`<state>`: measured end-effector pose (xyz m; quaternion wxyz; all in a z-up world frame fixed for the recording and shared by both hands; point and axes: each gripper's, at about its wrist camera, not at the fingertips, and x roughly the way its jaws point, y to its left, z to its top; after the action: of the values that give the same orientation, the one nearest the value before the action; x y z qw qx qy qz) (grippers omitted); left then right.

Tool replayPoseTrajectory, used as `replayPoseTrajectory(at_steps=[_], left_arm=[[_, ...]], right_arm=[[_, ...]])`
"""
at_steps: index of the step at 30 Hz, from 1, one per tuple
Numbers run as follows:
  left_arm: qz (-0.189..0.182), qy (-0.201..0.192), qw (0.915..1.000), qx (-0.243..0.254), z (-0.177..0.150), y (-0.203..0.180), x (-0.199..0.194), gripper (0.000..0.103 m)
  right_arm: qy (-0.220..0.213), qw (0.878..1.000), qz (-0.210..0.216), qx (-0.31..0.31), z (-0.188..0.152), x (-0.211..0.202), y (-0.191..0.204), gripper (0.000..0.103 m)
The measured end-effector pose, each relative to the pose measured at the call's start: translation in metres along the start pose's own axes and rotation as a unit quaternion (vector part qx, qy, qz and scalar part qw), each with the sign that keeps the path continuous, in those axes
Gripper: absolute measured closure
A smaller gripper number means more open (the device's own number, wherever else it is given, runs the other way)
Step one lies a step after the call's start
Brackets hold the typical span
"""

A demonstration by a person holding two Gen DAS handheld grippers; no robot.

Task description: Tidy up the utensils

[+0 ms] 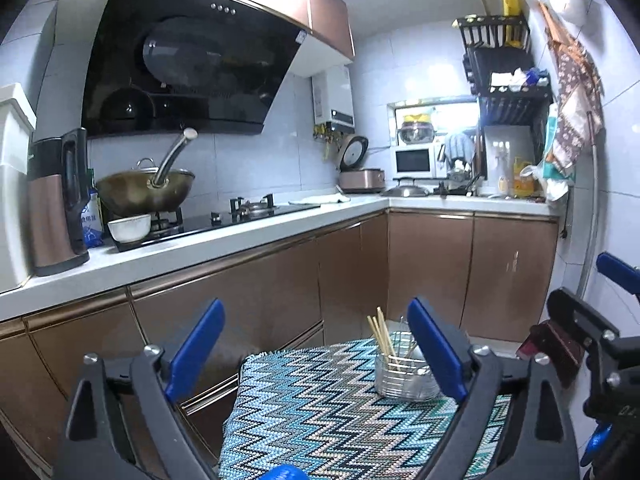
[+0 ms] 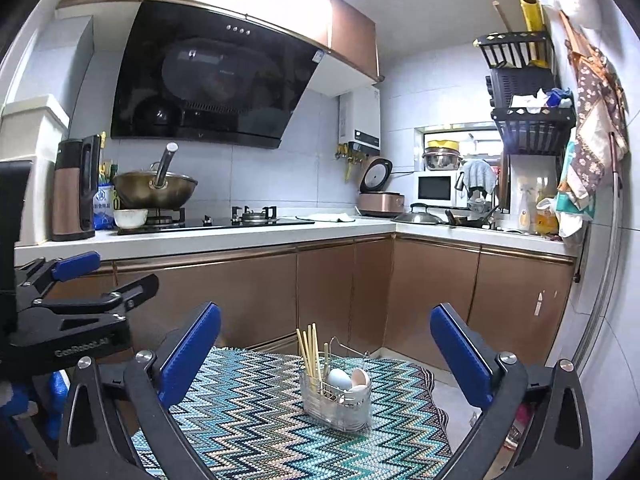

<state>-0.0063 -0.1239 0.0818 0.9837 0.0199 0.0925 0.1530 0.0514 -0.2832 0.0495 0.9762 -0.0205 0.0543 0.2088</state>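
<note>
So there's one wire utensil caddy [image 2: 336, 394] sitting on the zigzag-patterned cloth [image 2: 248, 412], toward its far right part. Inside I count about four or five wooden chopsticks [image 2: 309, 350] standing at its left end and two, maybe three, pale spoons [image 2: 347, 380] bunched at the right; the bowls overlap so the count is fuzzy. From the left wrist view the caddy is half hidden behind a blue pad, and the spoons barely show there.

Both claws are spread wide with nothing in them: the left gripper [image 1: 316, 354] and the right gripper [image 2: 326, 354] hang above the near side of the cloth, clear of the caddy. The cloth's near edge is cut off by the frame.
</note>
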Motion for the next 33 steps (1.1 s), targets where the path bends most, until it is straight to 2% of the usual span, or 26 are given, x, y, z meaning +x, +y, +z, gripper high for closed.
replayPoseTrajectory(at_steps=[4,13,19,33], left_arm=[[-0.007,-0.012,0.9997,-0.018,0.005,0.006,-0.011,0.01],[0.012,-0.019,0.9996,-0.02,0.001,0.011,-0.021,0.01],[0.024,-0.015,0.9995,-0.012,-0.003,0.011,-0.019,0.006],[0.017,-0.005,0.9998,-0.011,-0.016,0.013,-0.009,0.005]], right_arm=[[-0.011,1.0,0.0,-0.004,0.004,-0.015,0.005,0.0],[-0.029,0.999,0.0,-0.016,0.01,-0.031,0.014,0.0],[-0.028,0.999,0.003,-0.016,0.008,-0.03,0.015,0.0],[-0.017,1.0,0.0,-0.011,0.0,-0.02,0.013,0.0]])
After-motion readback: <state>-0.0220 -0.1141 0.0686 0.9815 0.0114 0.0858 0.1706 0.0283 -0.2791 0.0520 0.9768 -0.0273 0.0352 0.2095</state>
